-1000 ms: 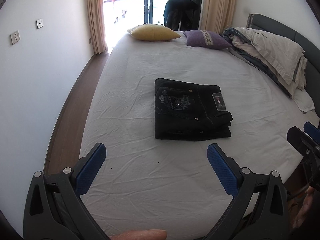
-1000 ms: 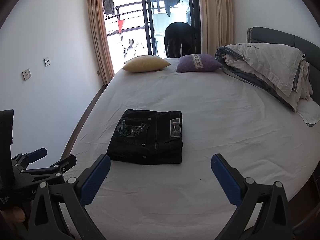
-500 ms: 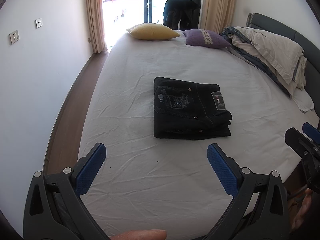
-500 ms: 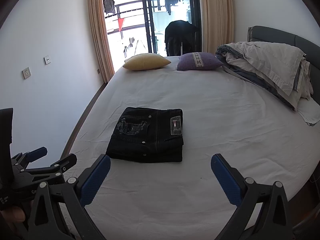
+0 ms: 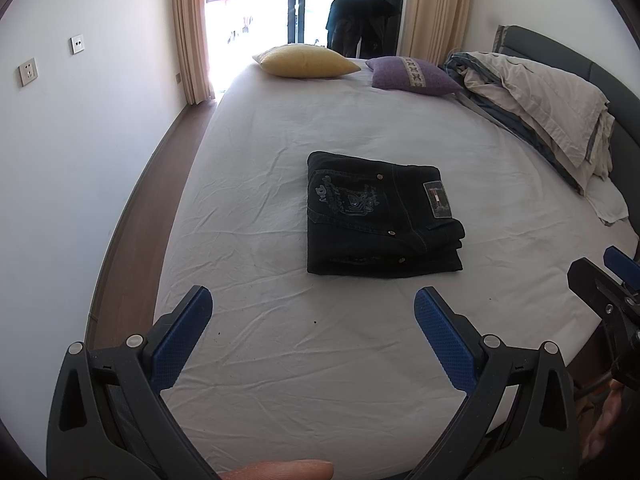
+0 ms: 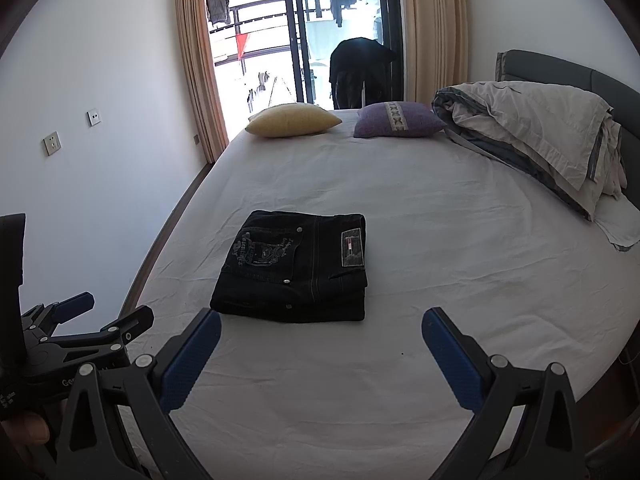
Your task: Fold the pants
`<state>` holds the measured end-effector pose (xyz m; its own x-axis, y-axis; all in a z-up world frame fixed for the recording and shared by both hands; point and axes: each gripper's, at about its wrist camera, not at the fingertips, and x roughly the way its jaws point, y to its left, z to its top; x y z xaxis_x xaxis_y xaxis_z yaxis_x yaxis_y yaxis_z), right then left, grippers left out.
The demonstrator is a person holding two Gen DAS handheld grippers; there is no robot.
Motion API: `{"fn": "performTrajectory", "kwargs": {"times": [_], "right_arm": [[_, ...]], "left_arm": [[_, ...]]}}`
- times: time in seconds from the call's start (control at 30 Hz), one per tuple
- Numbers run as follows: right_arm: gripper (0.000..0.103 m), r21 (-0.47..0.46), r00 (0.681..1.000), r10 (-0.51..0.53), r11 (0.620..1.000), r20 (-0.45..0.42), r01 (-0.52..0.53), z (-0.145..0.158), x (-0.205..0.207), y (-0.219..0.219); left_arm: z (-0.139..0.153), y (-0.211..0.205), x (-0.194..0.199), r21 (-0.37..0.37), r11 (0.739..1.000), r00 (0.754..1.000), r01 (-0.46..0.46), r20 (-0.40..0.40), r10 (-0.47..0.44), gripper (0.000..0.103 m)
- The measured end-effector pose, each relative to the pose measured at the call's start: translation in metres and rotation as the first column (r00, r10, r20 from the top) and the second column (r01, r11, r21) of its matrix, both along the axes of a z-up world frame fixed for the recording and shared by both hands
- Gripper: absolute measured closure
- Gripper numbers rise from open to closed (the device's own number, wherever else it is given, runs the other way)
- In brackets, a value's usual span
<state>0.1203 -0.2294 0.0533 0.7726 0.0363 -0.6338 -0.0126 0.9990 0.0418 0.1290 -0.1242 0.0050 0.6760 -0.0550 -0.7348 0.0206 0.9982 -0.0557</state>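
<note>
Black pants [image 5: 376, 216] lie folded into a neat rectangle in the middle of the white bed sheet [image 5: 280, 128]; they also show in the right wrist view [image 6: 296, 268], left of centre. My left gripper [image 5: 312, 304] is open and empty, held above the sheet in front of the pants. My right gripper [image 6: 320, 324] is open and empty, also in front of the pants. The right gripper's side shows at the left wrist view's right edge [image 5: 612, 280]. The left gripper shows at the right wrist view's lower left [image 6: 84, 320].
A yellow pillow [image 5: 306, 62] and a purple pillow [image 5: 412, 76] lie at the far end of the bed. A bundled duvet [image 5: 540, 96] lies by the grey headboard [image 5: 576, 56] on the right. A wood floor strip [image 5: 140, 184] and white wall run along the left.
Both grippers have tilted and drawn back slightly, so the pants sit a little lower in each view. The pants have not moved and the jaws stay open.
</note>
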Motion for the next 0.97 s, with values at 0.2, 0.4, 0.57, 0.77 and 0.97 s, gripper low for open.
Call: {"fn": "performTrajectory", "kwargs": {"times": [0.2, 0.4, 0.57, 0.77, 0.97], "right_arm": [[0.000, -0.002, 1.000, -0.001, 1.000, -0.003, 0.001, -0.001, 0.000, 0.000], [0.000, -0.001, 1.000, 0.001, 1.000, -0.003, -0.001, -0.001, 0.000, 0.000], [0.000, -0.001, 1.000, 0.001, 1.000, -0.003, -0.001, 0.000, 0.000, 0.000], [0.000, 0.001, 1.000, 0.004, 1.000, -0.011, -0.004, -0.006, -0.002, -0.002], [0.000, 0.007, 1.000, 0.011, 1.000, -0.027, -0.011, -0.012, -0.003, -0.010]], "left_arm": [[0.000, 0.000, 0.000, 0.001, 1.000, 1.000, 0.000, 0.000, 0.000, 0.000], [0.000, 0.000, 0.000, 0.001, 1.000, 1.000, -0.001, -0.001, 0.001, 0.000], [-0.002, 0.002, 0.000, -0.001, 1.000, 1.000, -0.007, -0.002, 0.007, 0.000], [-0.005, 0.004, 0.003, -0.010, 1.000, 1.000, -0.016, -0.016, 0.016, 0.000], [-0.005, 0.004, 0.002, 0.006, 1.000, 1.000, -0.023, -0.001, 0.023, 0.000]]}}
